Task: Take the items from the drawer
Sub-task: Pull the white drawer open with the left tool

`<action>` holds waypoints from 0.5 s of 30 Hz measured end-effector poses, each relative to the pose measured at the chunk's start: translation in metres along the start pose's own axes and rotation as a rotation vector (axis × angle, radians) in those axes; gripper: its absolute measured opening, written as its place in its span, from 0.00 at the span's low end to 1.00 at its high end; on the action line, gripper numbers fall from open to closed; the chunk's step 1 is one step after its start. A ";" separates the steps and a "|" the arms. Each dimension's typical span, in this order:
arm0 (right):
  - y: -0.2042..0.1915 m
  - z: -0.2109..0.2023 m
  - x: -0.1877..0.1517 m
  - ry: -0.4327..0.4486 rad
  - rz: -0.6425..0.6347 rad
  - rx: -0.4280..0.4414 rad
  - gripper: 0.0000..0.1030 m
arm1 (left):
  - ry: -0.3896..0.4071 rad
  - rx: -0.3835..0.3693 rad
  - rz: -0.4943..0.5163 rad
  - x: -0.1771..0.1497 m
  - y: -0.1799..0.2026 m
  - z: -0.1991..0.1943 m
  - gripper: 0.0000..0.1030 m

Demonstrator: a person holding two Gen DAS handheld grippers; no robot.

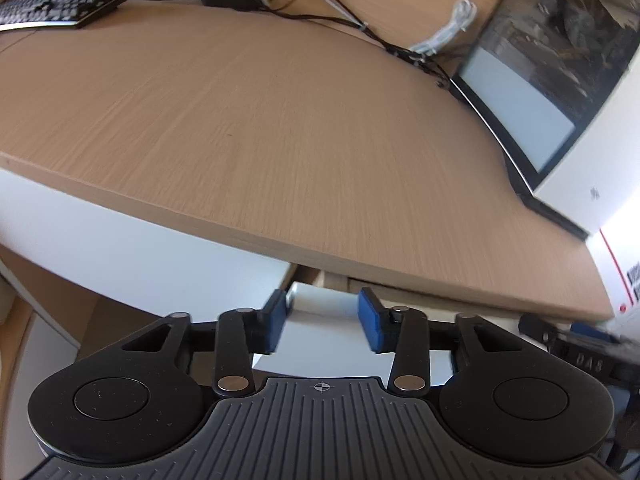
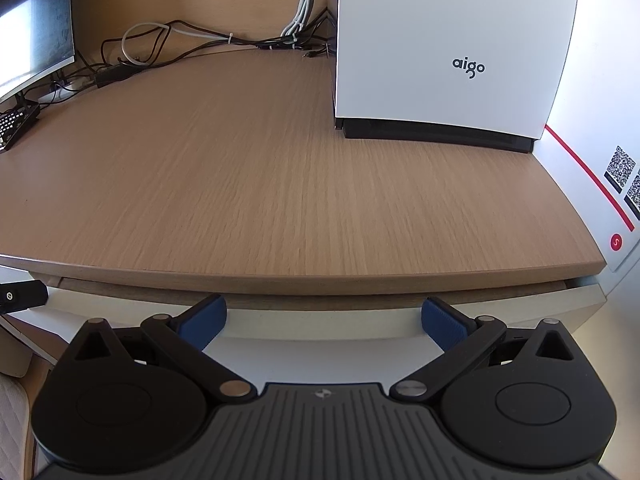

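Left tool (image 1: 324, 318) spread, blue pads (image 1: 370, 318) apart and nothing pinched, poised just below the bench's front edge with the left end of the white drawer front (image 1: 320, 304) showing between the pads, no contact visible. Right tool (image 2: 323, 322) spread wider still, pads (image 2: 442, 324) clear of everything, hovering before the middle of the same drawer front (image 2: 320, 320), which runs beneath the bench's front edge across the right wrist view. Drawer pulled out only a sliver, a narrow dark gap along its top under the wooden bench (image 2: 280, 184); contents hidden. Along the bench's rear edge, tangled black and white cables (image 2: 180, 44). At the rear right corner, a white computer case (image 2: 448, 48) marked "aigo", upright on a black base. At the rear left, a monitor (image 2: 32, 36) and part of a black keyboard (image 2: 14, 126). Beyond the bench's right edge, a white panel (image 2: 592, 184) with a red stripe and QR codes.
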State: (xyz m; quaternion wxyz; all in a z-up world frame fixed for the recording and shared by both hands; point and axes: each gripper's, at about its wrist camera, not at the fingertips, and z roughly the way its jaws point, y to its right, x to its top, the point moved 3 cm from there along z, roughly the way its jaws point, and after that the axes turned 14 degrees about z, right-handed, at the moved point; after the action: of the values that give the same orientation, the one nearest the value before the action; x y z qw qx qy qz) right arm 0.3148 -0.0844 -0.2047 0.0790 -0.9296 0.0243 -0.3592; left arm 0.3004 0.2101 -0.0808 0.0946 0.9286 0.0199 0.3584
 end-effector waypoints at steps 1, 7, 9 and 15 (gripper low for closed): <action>0.000 -0.001 0.000 0.000 -0.001 0.001 1.00 | 0.007 0.004 -0.019 0.001 -0.002 0.000 0.34; 0.000 -0.003 0.000 -0.008 -0.005 0.007 1.00 | -0.001 0.035 -0.009 0.007 0.003 0.004 0.34; 0.001 -0.003 0.001 -0.009 -0.009 0.020 1.00 | -0.013 0.027 0.001 0.008 0.002 0.004 0.36; 0.007 0.003 0.004 0.038 0.002 0.012 1.00 | -0.027 0.039 0.052 0.006 0.009 0.001 0.38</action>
State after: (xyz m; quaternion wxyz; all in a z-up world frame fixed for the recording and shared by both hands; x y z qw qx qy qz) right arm 0.3195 -0.0917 -0.2056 0.0845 -0.9221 0.0244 -0.3769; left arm 0.3046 0.2017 -0.0758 0.0675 0.9352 0.0013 0.3475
